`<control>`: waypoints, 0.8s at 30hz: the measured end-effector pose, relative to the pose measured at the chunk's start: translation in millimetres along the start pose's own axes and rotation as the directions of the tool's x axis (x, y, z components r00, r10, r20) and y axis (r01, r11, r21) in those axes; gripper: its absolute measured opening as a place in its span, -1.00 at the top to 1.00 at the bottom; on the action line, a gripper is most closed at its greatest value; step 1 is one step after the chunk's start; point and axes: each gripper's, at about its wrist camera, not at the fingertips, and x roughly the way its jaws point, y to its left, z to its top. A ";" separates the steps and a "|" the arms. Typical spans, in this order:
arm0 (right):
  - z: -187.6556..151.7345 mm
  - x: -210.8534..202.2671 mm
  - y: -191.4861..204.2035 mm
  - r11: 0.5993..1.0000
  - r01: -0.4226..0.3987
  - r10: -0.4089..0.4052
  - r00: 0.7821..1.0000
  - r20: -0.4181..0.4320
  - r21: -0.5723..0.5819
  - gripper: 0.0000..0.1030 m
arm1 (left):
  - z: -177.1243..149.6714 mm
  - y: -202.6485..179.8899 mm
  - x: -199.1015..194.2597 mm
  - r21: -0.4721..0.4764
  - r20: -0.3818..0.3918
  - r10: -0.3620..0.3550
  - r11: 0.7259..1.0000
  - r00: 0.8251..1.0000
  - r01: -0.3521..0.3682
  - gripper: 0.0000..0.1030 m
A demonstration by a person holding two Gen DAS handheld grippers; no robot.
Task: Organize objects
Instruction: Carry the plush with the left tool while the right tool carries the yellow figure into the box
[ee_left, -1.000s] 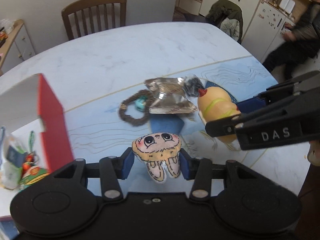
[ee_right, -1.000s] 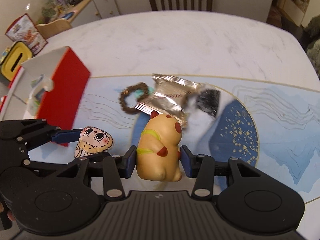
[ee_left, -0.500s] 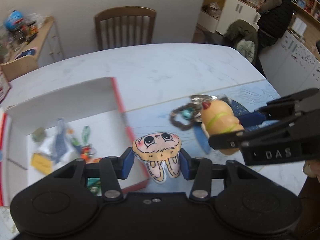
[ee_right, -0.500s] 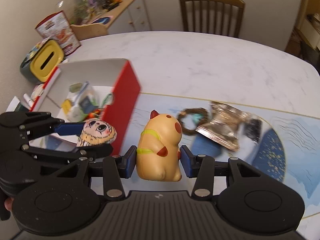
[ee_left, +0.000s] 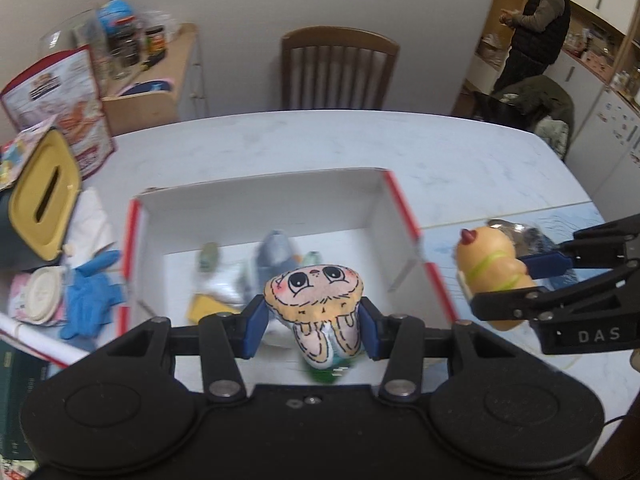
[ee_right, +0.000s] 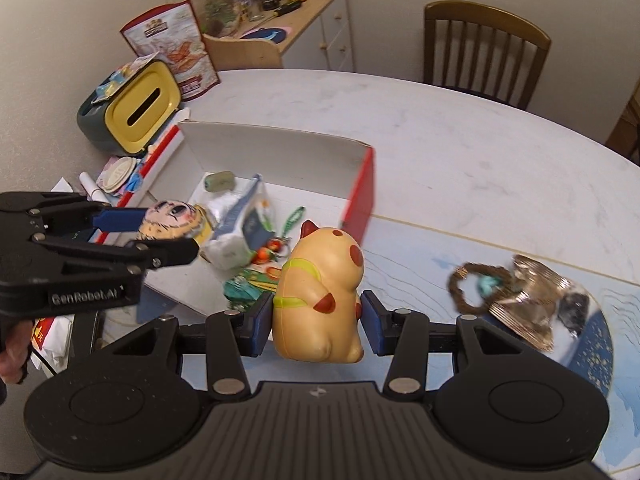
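My left gripper [ee_left: 312,324] is shut on a small cartoon-face plush [ee_left: 316,296], held in the air over the open red-and-white box [ee_left: 256,204]. In the right wrist view the same plush [ee_right: 170,222] hangs over the box's left part. My right gripper [ee_right: 318,322] is shut on a tan squishy animal toy [ee_right: 320,296] with red ears, held just right of the box's red wall [ee_right: 362,192]. That toy [ee_left: 490,260] shows right of the box in the left wrist view. Inside the box lie several small items [ee_right: 244,228].
A bead bracelet [ee_right: 472,286] and a foil packet [ee_right: 528,300] lie on the blue mat at right. A yellow-lidded tissue box [ee_right: 138,108], blue gloves [ee_left: 90,292] and papers crowd the table's left. A wooden chair [ee_left: 340,68] stands behind; a person [ee_left: 536,24] stands far right.
Both grippers have carried their toys leftwards and upwards, from over the blue mat to the box. The left one's plush now hangs over the box's inside.
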 end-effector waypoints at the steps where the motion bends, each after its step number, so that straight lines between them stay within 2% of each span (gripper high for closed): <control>1: 2.7 3.5 4.7 1.000 -0.002 0.002 1.000 -0.003 -0.004 0.12 | 0.5 6.6 1.5 -0.006 -0.002 0.008 1.000 1.000 -0.008 0.11; 9: 25.0 38.7 34.8 1.000 0.007 -0.007 1.000 -0.025 -0.022 0.12 | 0.0 51.6 24.1 -0.050 -0.039 0.056 0.997 0.998 -0.058 0.11; 13: 32.2 64.3 42.8 0.999 0.040 -0.042 0.998 -0.052 -0.034 0.12 | -1.6 66.9 39.9 -0.067 -0.070 0.073 0.995 0.995 -0.077 0.11; 24: 36.1 123.5 54.7 0.992 0.098 -0.108 0.986 -0.124 -0.085 0.12 | 8.7 65.5 72.5 -0.009 -0.102 0.096 0.995 0.990 -0.098 0.11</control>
